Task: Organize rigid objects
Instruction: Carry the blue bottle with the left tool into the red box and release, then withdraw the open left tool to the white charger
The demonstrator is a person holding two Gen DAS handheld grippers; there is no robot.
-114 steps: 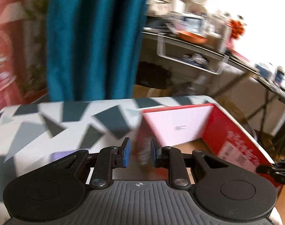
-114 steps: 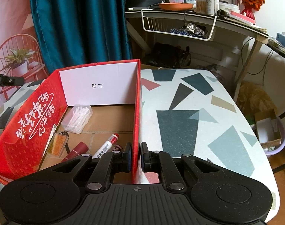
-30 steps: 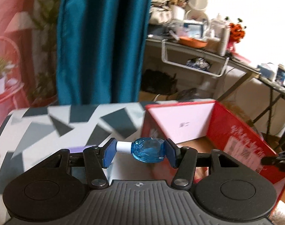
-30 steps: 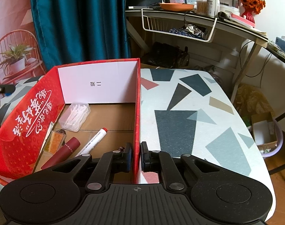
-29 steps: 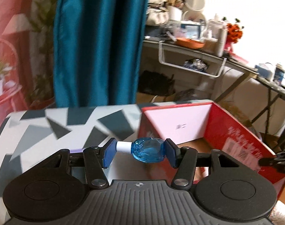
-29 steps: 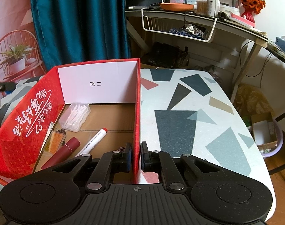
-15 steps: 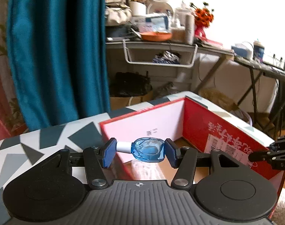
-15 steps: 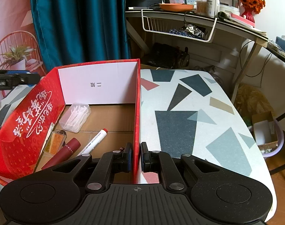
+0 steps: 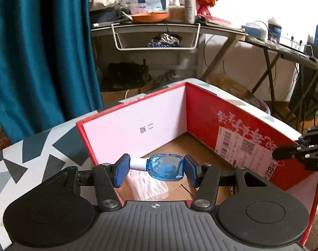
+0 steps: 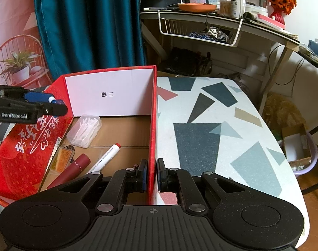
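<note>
My left gripper [image 9: 155, 170] is shut on a small blue faceted bottle with a white cap [image 9: 165, 169], held sideways above the near left part of the red cardboard box [image 9: 202, 115]. In the right wrist view the left gripper [image 10: 33, 104] shows over the box's left wall. My right gripper [image 10: 152, 174] is shut on the box's right wall [image 10: 152, 125]. Inside the box lie a clear case of cotton swabs [image 10: 84, 130], a white marker with a red cap [image 10: 105, 156], a dark red tube [image 10: 72, 170] and an orange keychain tag [image 10: 62, 156].
The box stands on a table with a white top and grey, blue and red shapes [image 10: 211, 125]. A teal curtain [image 10: 85, 27] hangs behind. A cluttered desk with a wire basket [image 10: 200, 29] stands at the back. A lilac bin [image 10: 301, 152] sits on the floor to the right.
My left gripper took hold of the blue bottle and has swung right with it, from over the table to above the box. My right gripper has kept its hold on the box wall.
</note>
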